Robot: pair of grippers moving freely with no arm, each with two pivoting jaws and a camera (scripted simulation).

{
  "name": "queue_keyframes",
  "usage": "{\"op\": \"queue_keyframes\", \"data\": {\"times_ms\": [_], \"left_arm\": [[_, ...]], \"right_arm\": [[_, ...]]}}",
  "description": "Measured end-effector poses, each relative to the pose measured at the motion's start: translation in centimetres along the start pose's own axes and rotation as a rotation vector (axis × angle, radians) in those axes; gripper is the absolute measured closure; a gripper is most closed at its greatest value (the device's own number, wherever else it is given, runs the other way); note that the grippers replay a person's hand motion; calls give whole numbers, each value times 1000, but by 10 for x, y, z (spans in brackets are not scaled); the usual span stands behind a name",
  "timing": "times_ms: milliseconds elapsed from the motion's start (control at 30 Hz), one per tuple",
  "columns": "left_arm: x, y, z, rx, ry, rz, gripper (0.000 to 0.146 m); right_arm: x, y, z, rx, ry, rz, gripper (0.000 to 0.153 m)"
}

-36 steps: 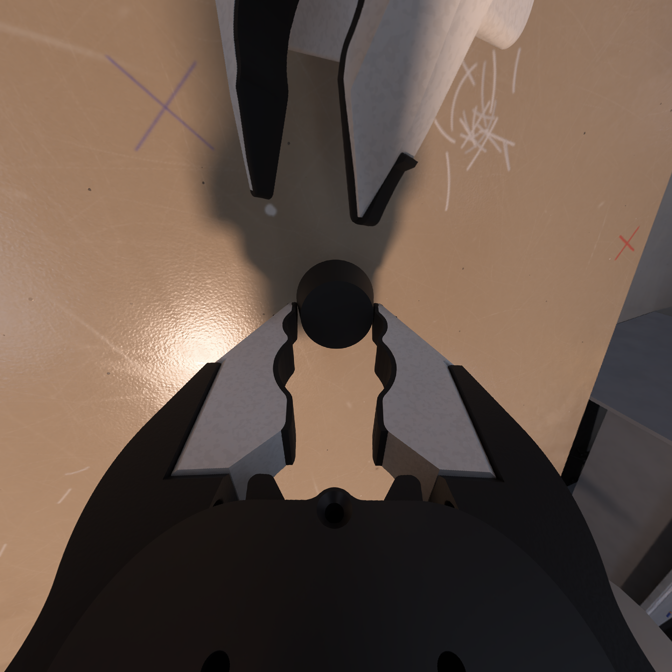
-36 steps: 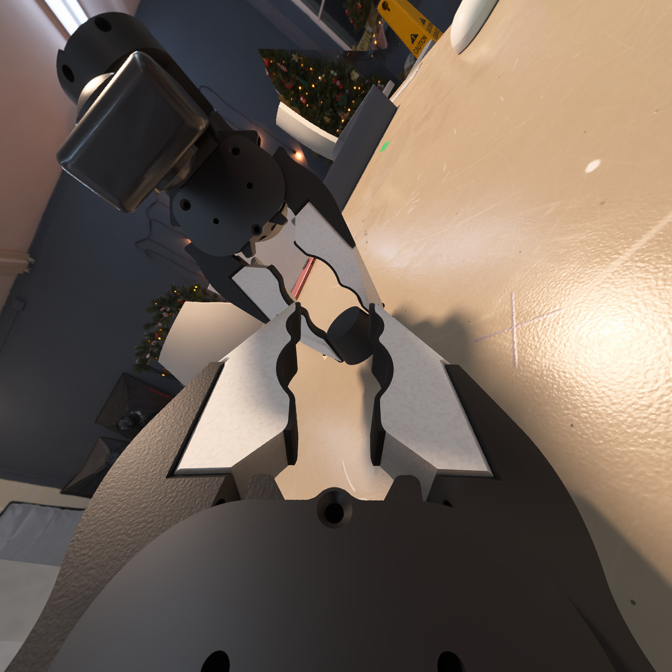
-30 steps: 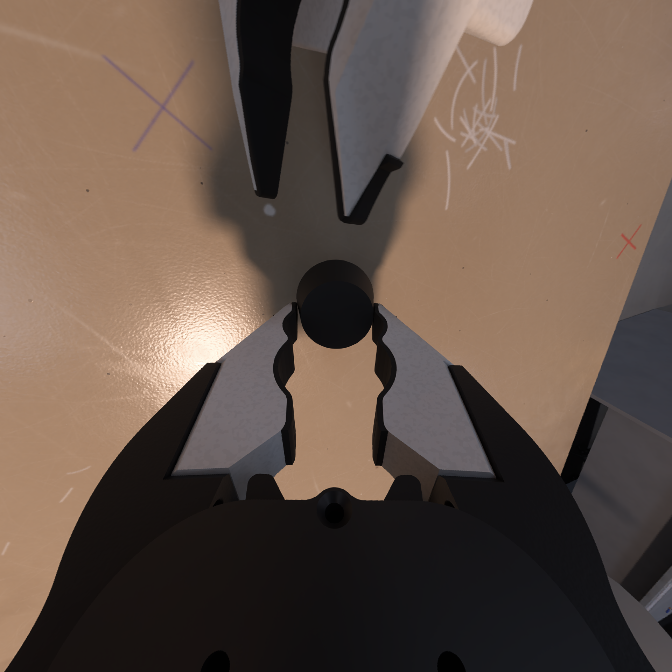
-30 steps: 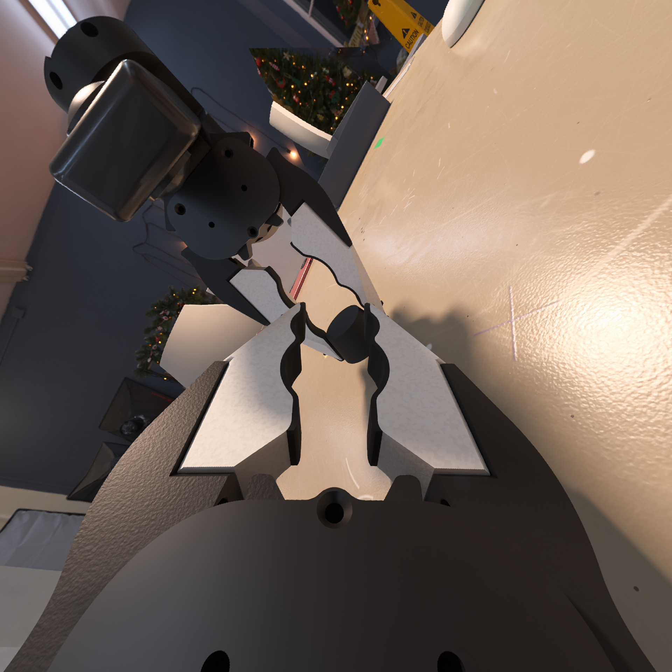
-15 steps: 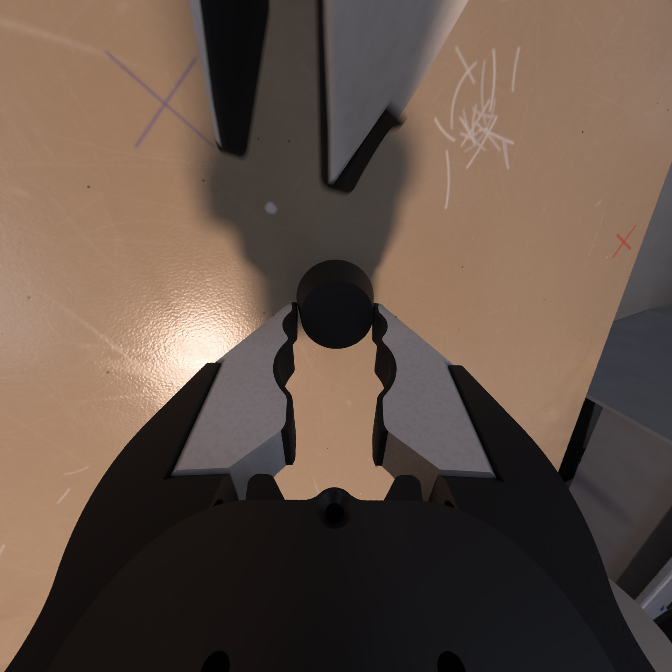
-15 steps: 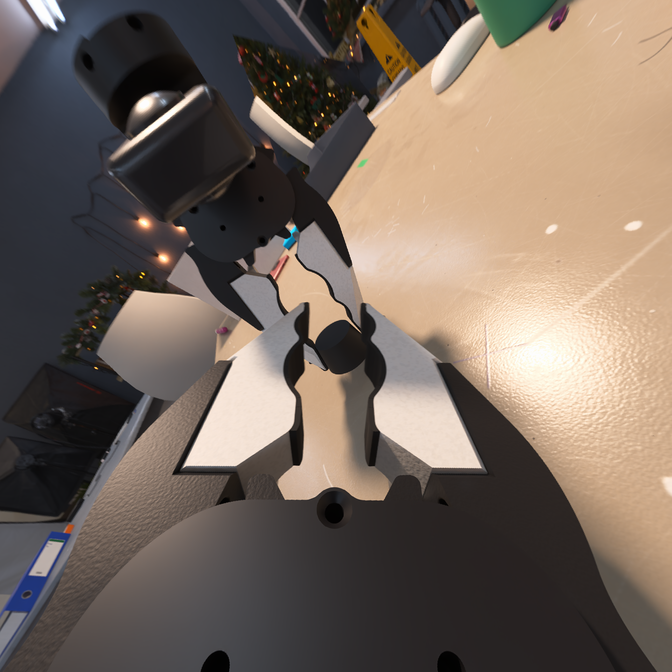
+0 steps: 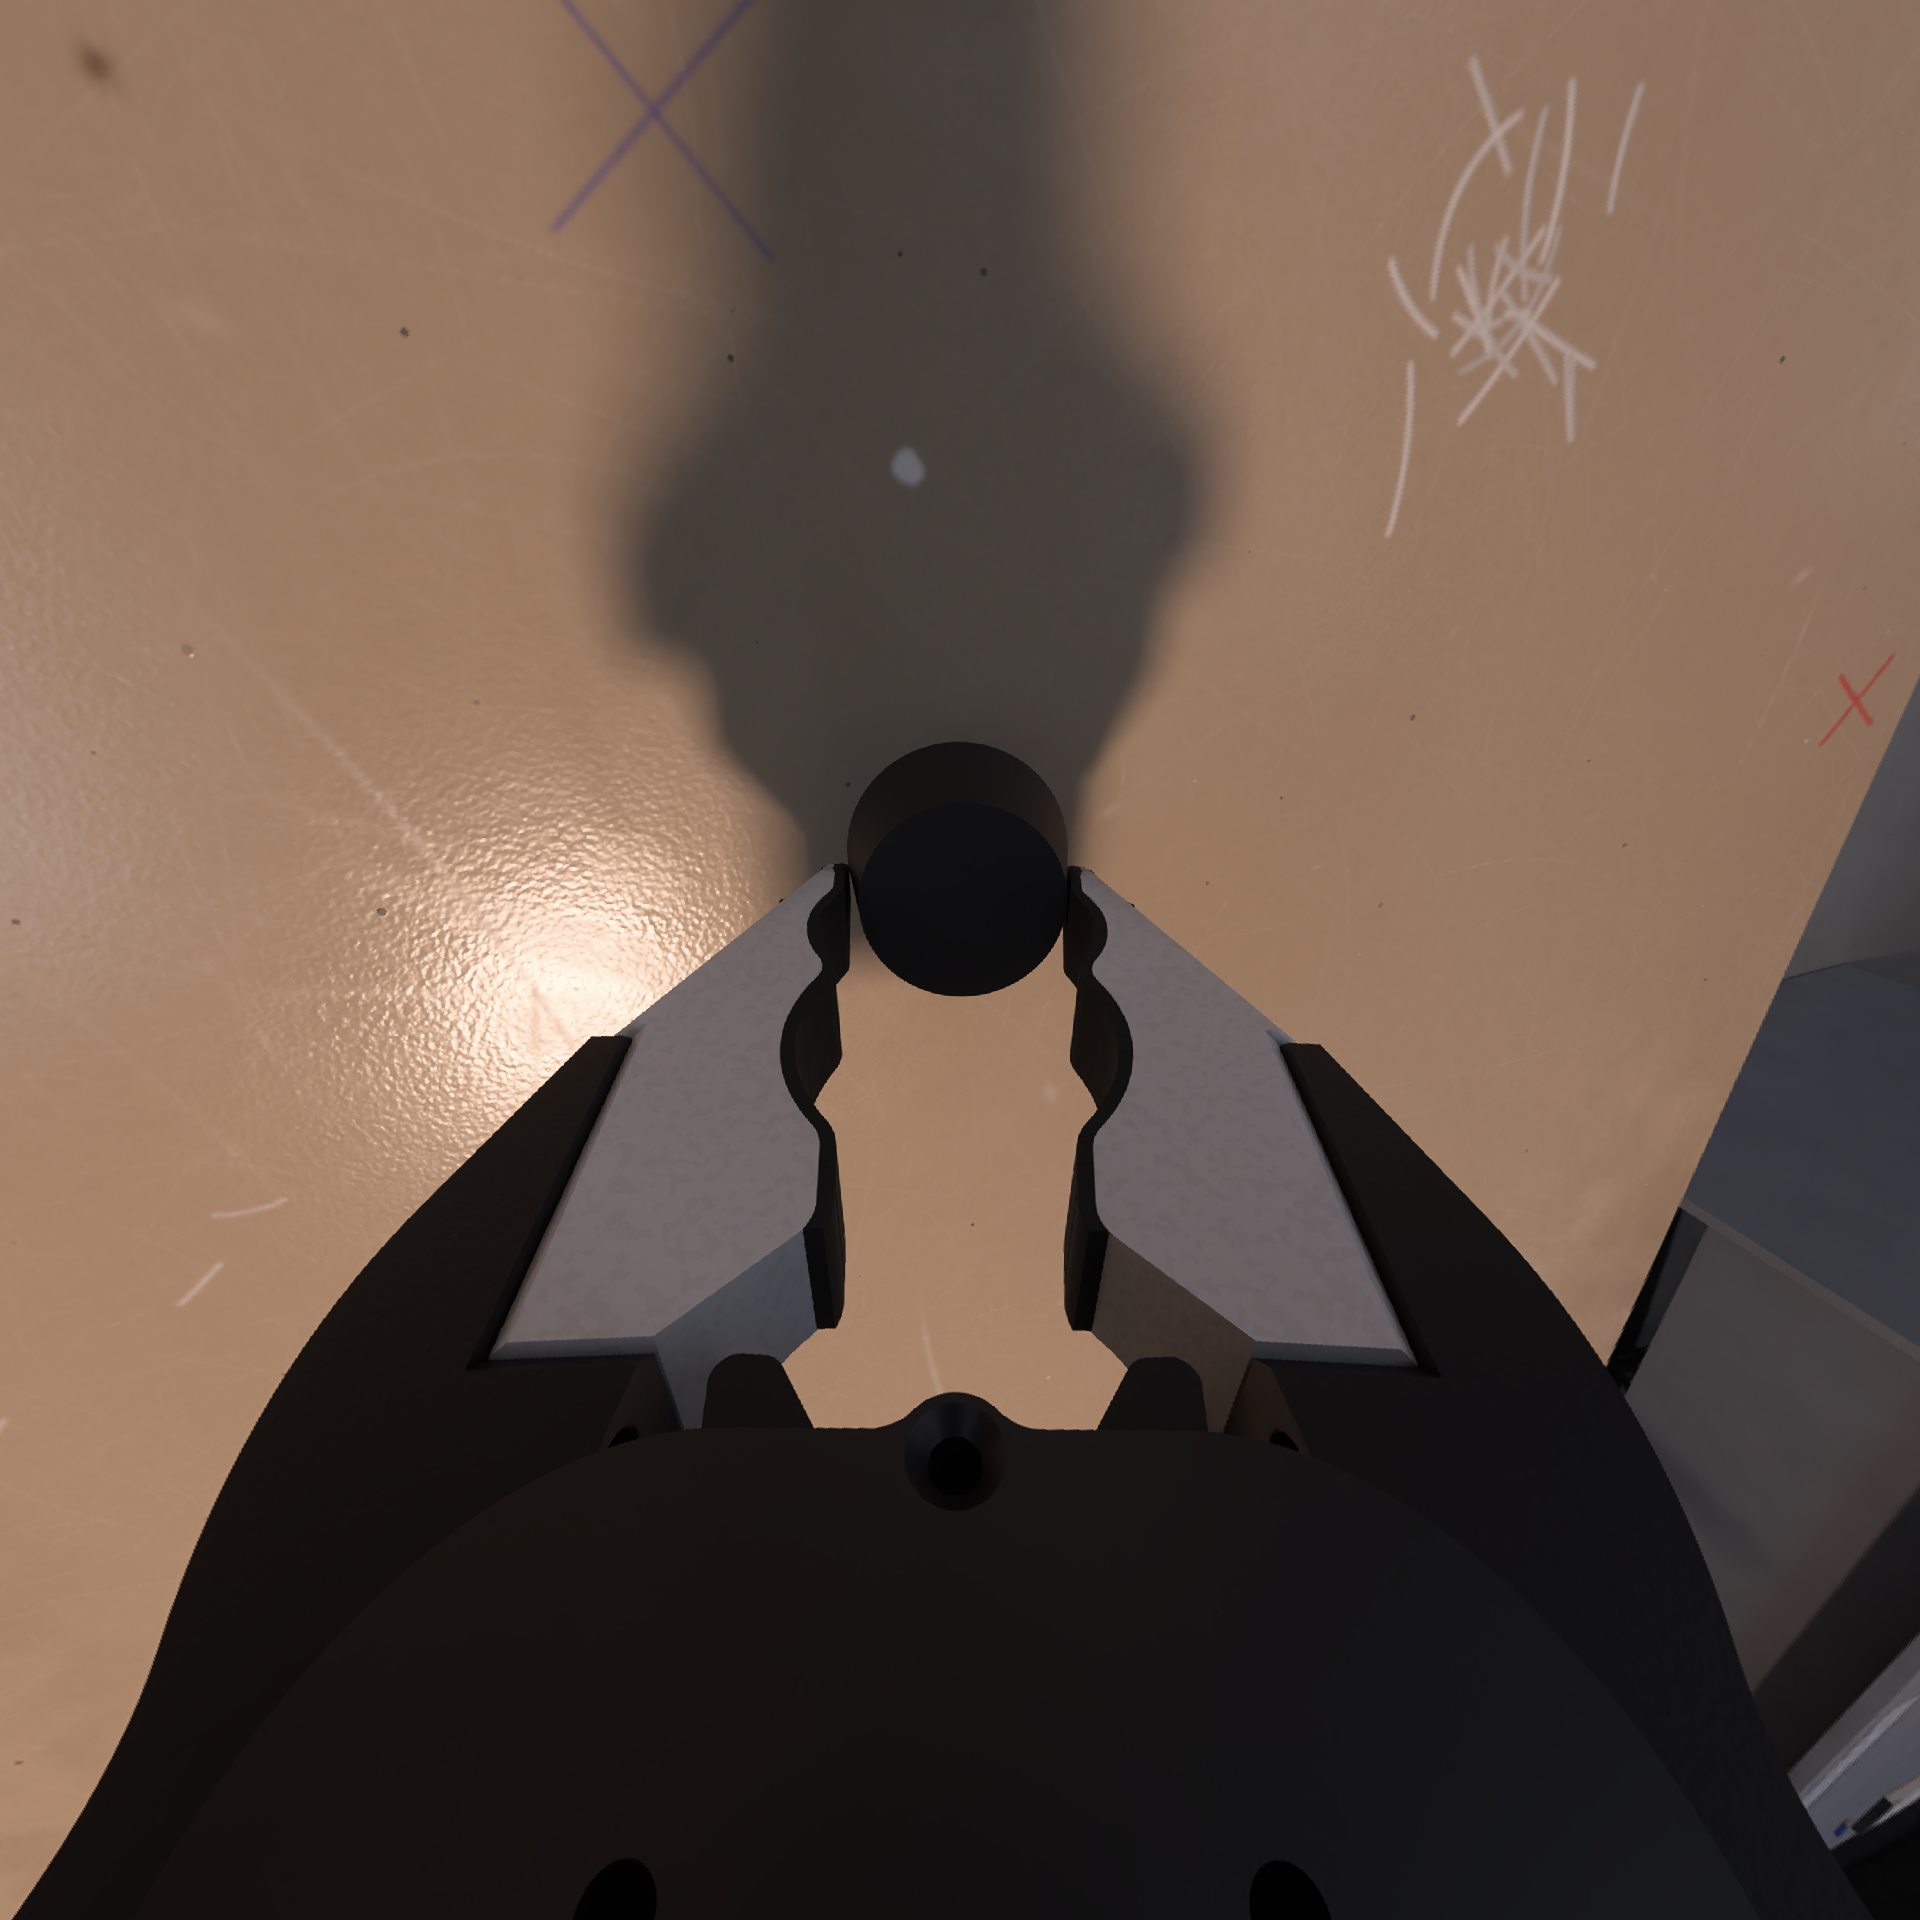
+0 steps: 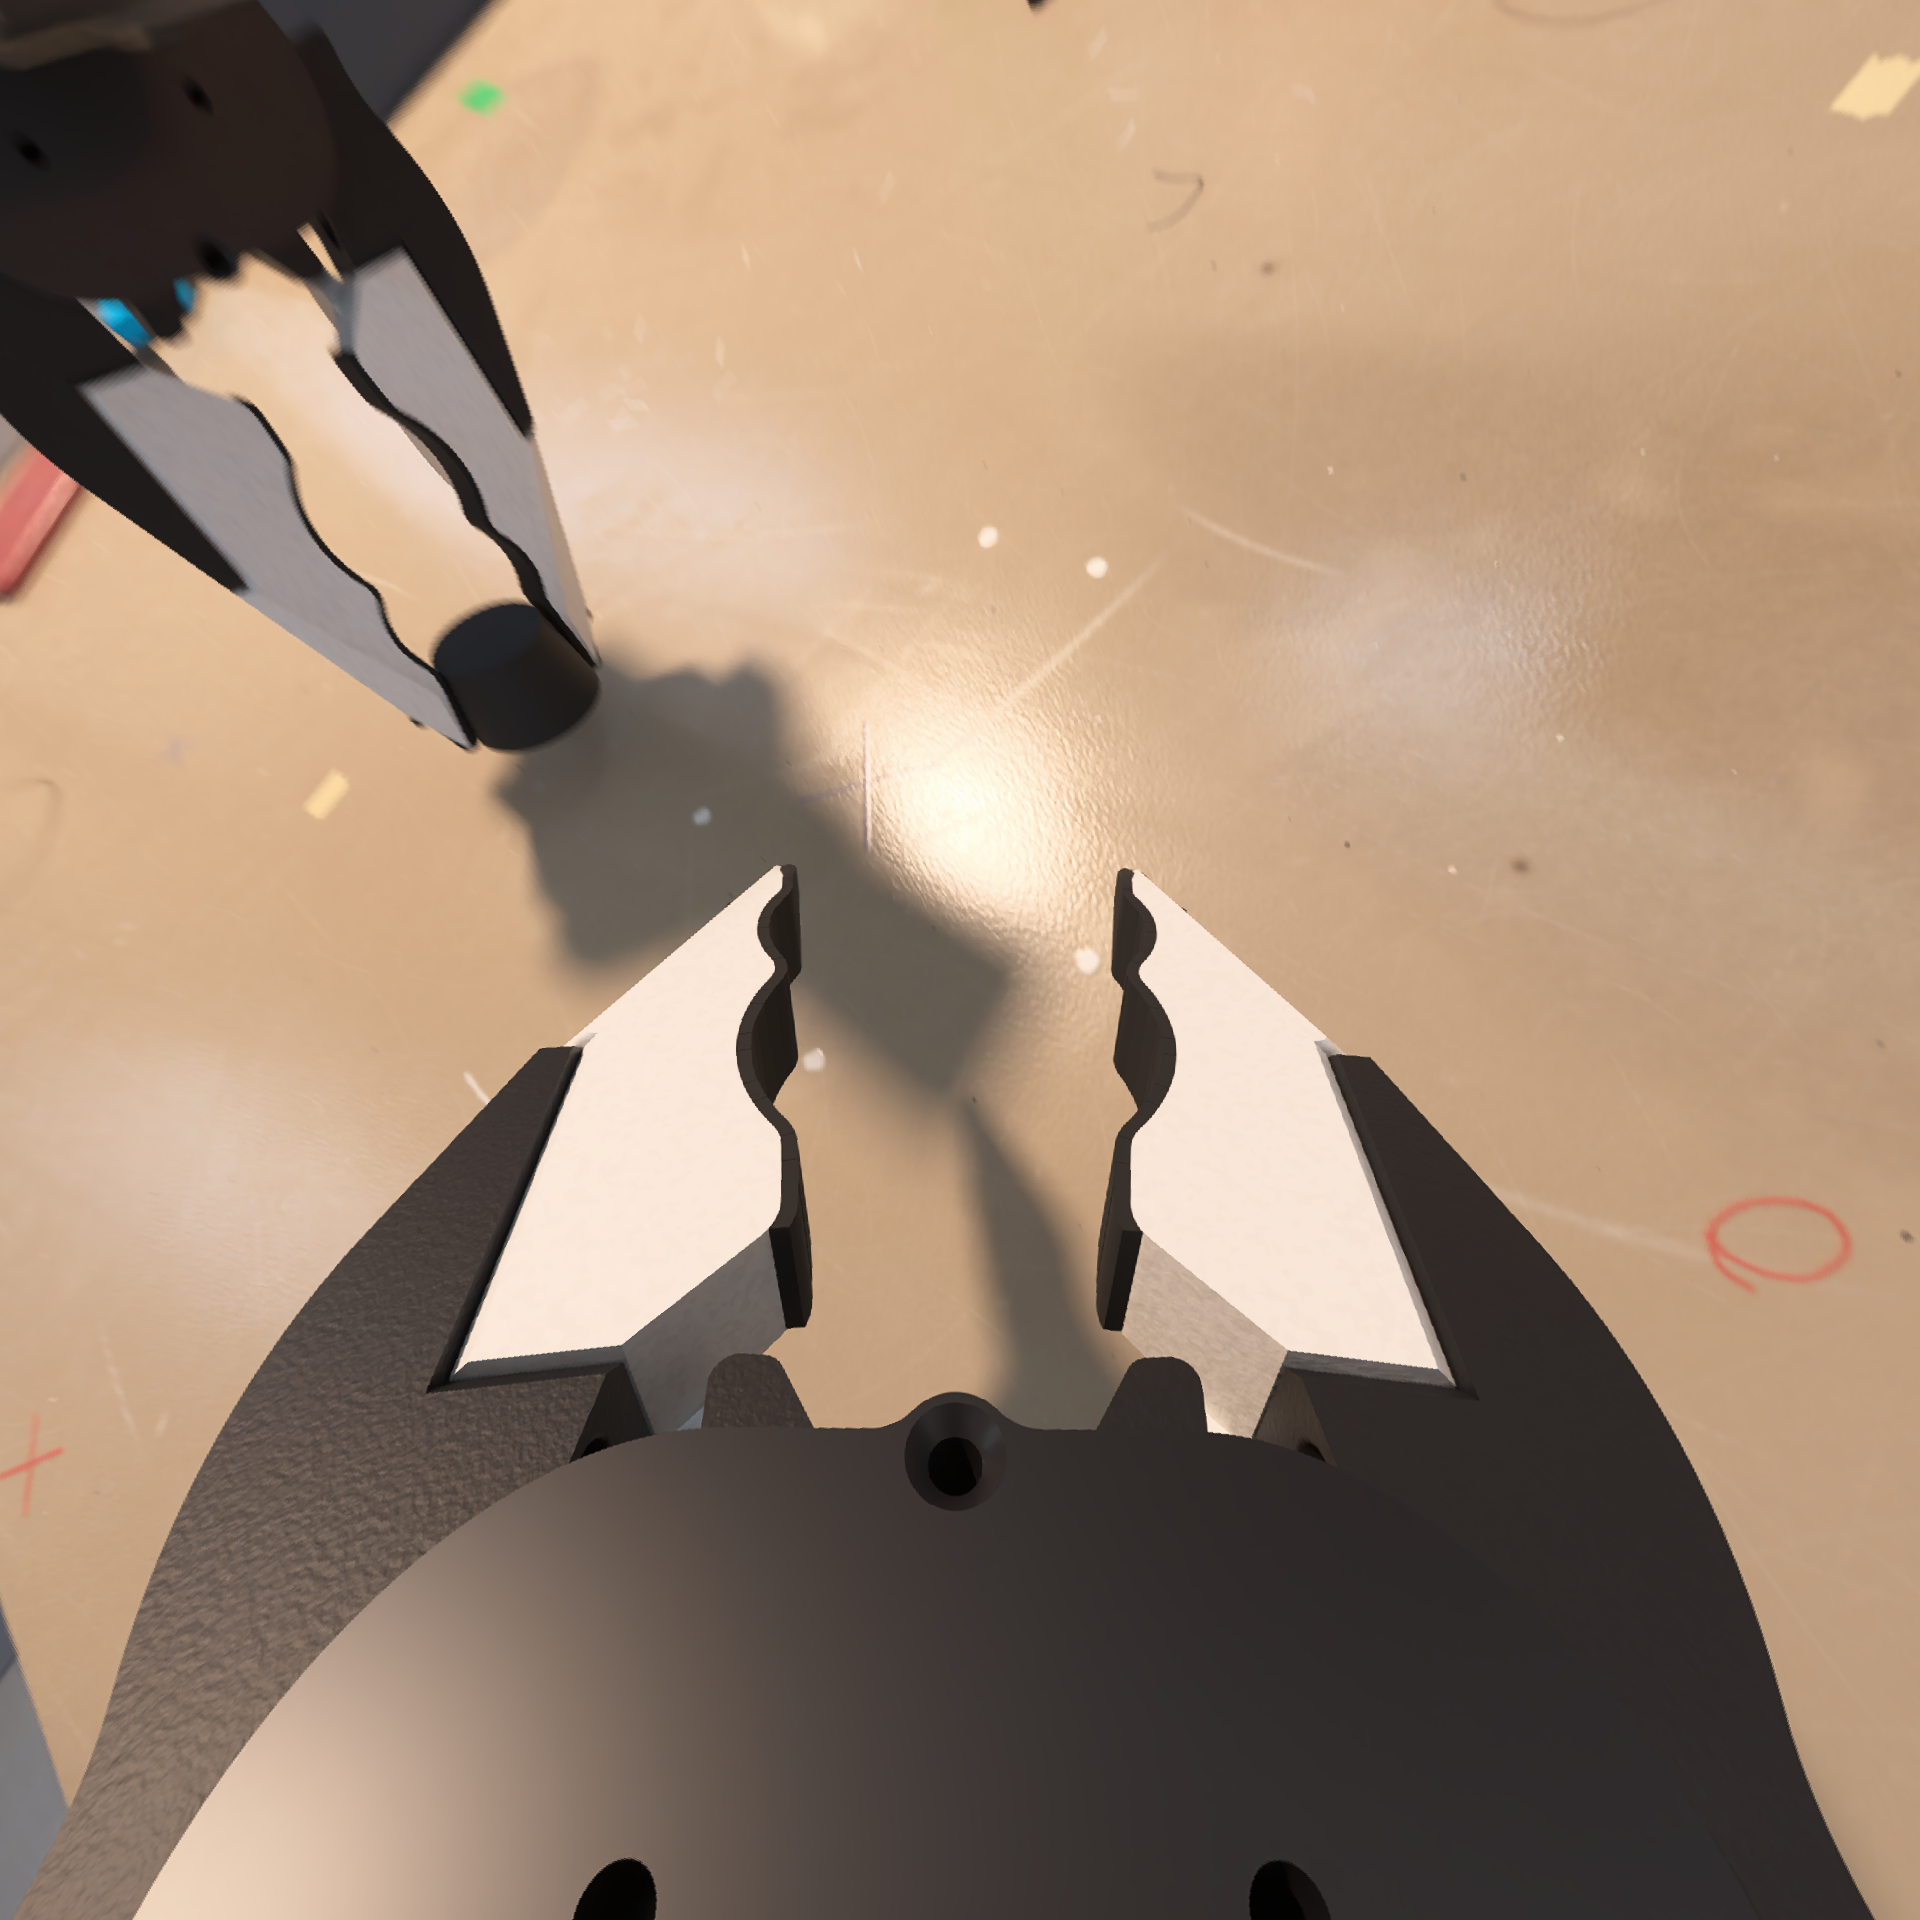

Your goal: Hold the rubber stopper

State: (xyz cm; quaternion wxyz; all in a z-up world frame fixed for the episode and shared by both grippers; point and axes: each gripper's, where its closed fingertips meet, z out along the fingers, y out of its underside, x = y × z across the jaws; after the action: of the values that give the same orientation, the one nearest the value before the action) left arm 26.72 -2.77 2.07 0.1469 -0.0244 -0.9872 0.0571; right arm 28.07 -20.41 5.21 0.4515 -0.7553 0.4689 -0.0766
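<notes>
The rubber stopper point(image 7: 958, 883) is a short black cylinder. My left gripper point(image 7: 958, 883) is shut on it at the fingertips and holds it just over the tan table. In the right wrist view the stopper point(image 8: 514, 681) shows at the upper left, clamped between the left gripper's fingers point(image 8: 353, 582). My right gripper point(image 8: 954, 883) is open and empty, above the table, to the right of and nearer than the stopper. It is out of the left wrist view.
The tan table point(image 7: 312, 623) bears scratches, a purple cross point(image 7: 655, 114), a red cross point(image 7: 1855, 701) and a red circle point(image 8: 1777, 1252). Its edge point(image 7: 1766, 1039) runs down the right in the left wrist view. A red flat object point(image 8: 36, 530) lies at the far left.
My right gripper has opened and pulled back and away from the stopper, turning to look down at the table. It has left the left wrist view. My left gripper keeps its hold.
</notes>
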Motion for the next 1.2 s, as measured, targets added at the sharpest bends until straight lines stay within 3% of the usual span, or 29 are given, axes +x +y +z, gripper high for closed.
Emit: {"op": "queue_keyframes", "data": {"times_ms": [133,233,300,433,600,767,967,1200], "left_arm": [[-4,2,0,8,6,-14,105],[-3,2,0,15,10,-18,105],[-3,2,0,15,10,-17,105],[-2,1,0,13,4,-19,105],[-2,1,0,6,-3,-23,105],[-2,1,1,2,-7,-24,105],[-2,1,2,2,-8,-26,105],[-4,1,1,2,-5,-30,105]], "right_arm": [[-3,15,6,-89,-6,9,93],[-17,25,15,-134,-138,98,93],[-29,28,19,-145,-228,138,101],[-42,23,26,-103,-313,194,106],[-49,26,36,-141,-292,126,110],[-40,29,37,-177,-170,-11,107],[-51,30,39,-178,-236,24,102],[-52,30,49,-197,-140,-95,105]]}}
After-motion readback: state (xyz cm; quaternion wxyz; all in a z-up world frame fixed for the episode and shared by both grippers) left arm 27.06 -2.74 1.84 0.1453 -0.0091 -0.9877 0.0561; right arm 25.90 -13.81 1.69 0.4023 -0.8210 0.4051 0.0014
